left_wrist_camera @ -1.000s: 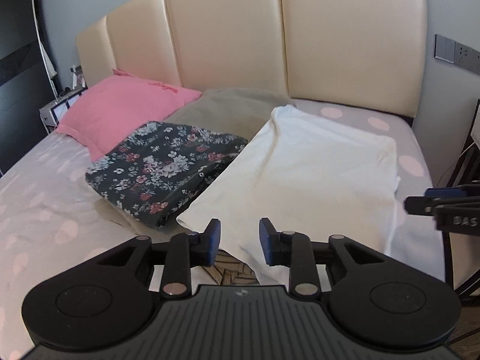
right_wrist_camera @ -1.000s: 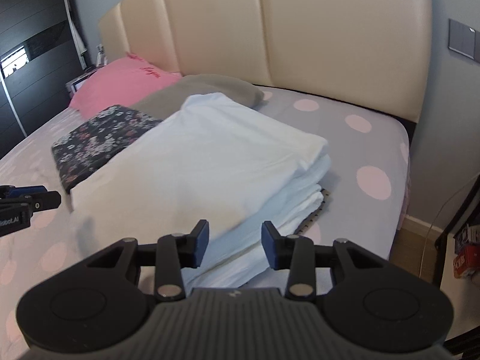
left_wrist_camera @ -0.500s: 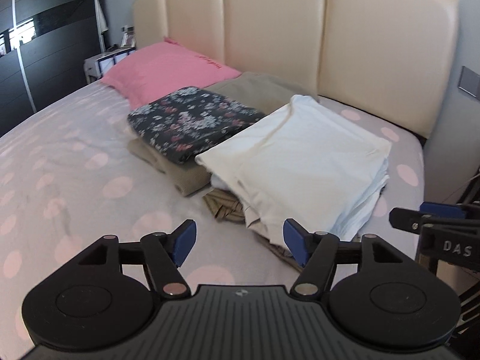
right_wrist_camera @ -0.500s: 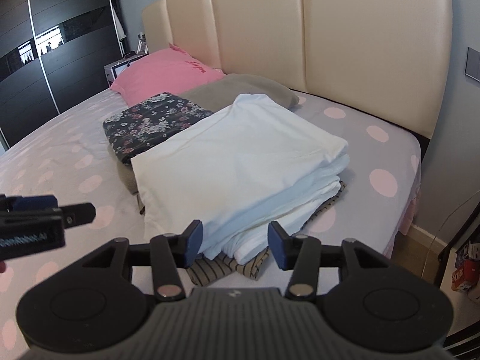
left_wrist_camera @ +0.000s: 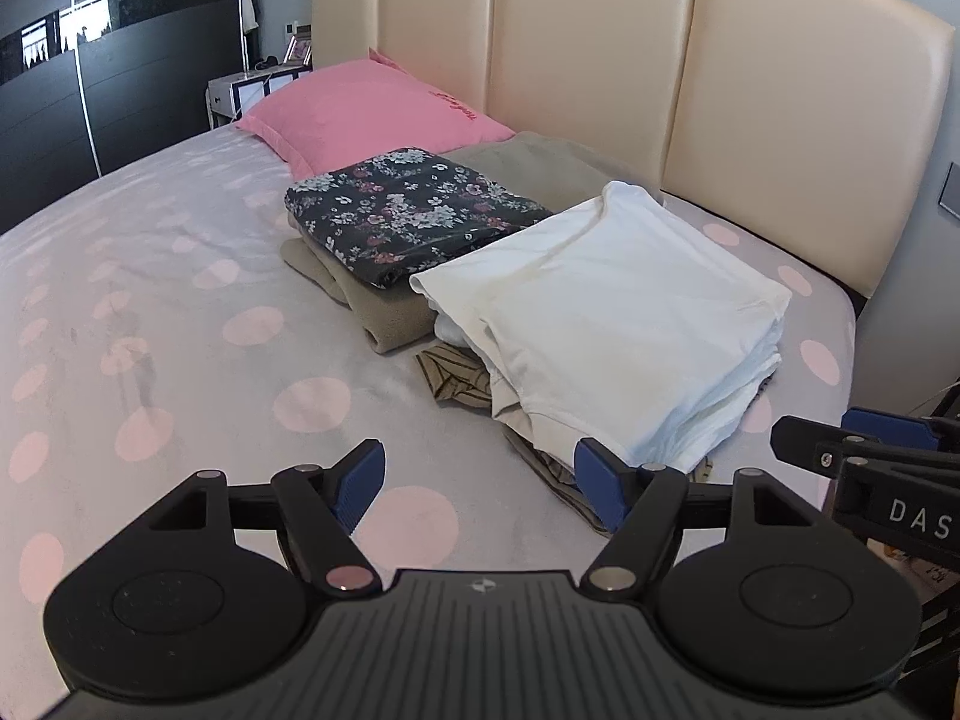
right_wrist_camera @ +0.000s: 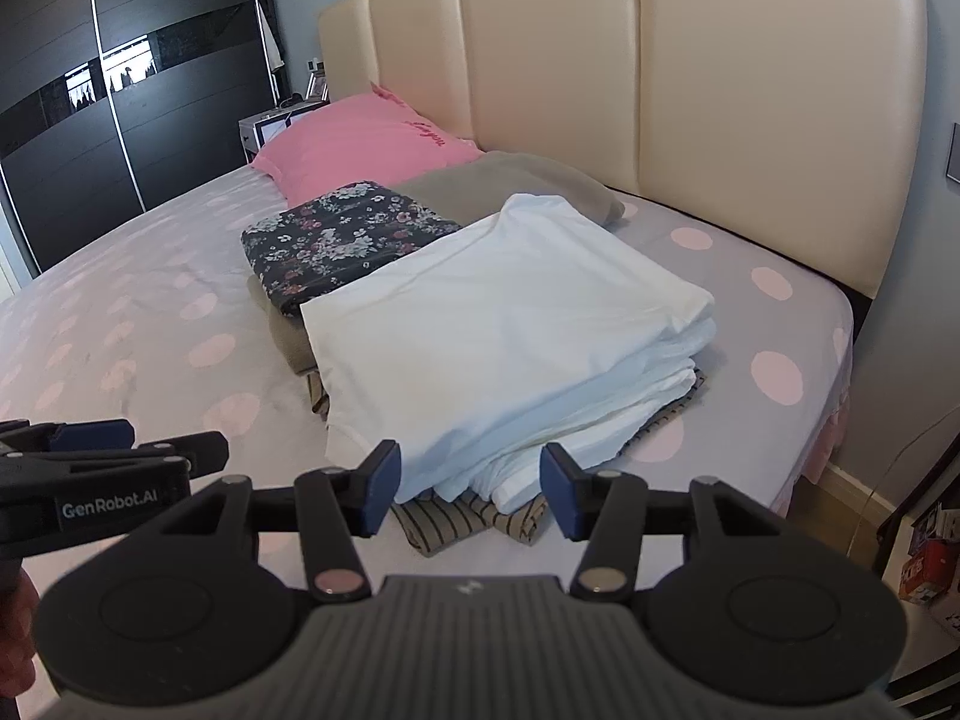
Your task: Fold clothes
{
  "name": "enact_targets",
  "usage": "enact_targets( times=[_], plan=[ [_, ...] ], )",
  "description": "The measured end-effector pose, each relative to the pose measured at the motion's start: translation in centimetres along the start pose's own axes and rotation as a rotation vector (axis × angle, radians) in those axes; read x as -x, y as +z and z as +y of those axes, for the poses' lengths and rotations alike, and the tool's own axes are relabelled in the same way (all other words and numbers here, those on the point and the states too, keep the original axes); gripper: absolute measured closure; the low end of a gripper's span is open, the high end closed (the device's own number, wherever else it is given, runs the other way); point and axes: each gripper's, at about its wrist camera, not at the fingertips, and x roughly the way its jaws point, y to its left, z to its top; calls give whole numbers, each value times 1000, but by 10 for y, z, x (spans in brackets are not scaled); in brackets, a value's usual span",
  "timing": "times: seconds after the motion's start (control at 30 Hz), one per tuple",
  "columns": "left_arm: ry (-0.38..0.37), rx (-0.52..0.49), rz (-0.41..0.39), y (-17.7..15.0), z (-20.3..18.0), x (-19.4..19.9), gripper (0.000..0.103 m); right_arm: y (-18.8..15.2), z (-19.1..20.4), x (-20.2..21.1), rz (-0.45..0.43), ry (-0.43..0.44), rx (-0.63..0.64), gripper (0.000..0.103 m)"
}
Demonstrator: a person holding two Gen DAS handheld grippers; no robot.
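Note:
A folded white garment (left_wrist_camera: 612,312) (right_wrist_camera: 510,324) tops a stack on the bed, with pale blue and striped brown clothes (right_wrist_camera: 468,519) under it. Left of it a dark floral folded piece (left_wrist_camera: 408,210) (right_wrist_camera: 342,234) lies on a beige one (left_wrist_camera: 384,312). My left gripper (left_wrist_camera: 480,483) hovers above the sheet in front of the stack, its jaws opening wide, nothing between them. My right gripper (right_wrist_camera: 470,489) hangs before the stack's near edge, jaws also opening and empty. Each gripper shows at the edge of the other's view.
The bed (left_wrist_camera: 180,312) has a grey sheet with pink dots, a pink pillow (left_wrist_camera: 372,108) and a grey-brown pillow (right_wrist_camera: 516,180) against the cream headboard (right_wrist_camera: 660,78). A dark wardrobe (right_wrist_camera: 90,108) stands at the left. The bed's right edge drops to the floor (right_wrist_camera: 852,492).
Both grippers have drawn back from the white garment, which now lies flat on the stack. Their jaws have spread wider, the left much more. Both views rolled more level.

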Motion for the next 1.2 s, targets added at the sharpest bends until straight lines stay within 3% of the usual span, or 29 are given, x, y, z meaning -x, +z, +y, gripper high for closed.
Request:
enact_targets(
  times=[0.27,0.67,0.83,0.93,1.2],
  plan=[
    [12,11,12,-4,-5,-4,33,2,3,5,-17,2,21,39],
    [22,0,-3,-3,-13,2,33,5,6,14,-36,8,36,37],
    [13,4,-6,-2,-15,6,33,6,9,19,-47,-6,55,32],
    [12,11,-3,-3,-16,7,33,7,11,21,-56,-15,60,21],
    [9,13,-5,-4,-16,13,33,8,13,27,-66,-24,67,21]
  ],
)
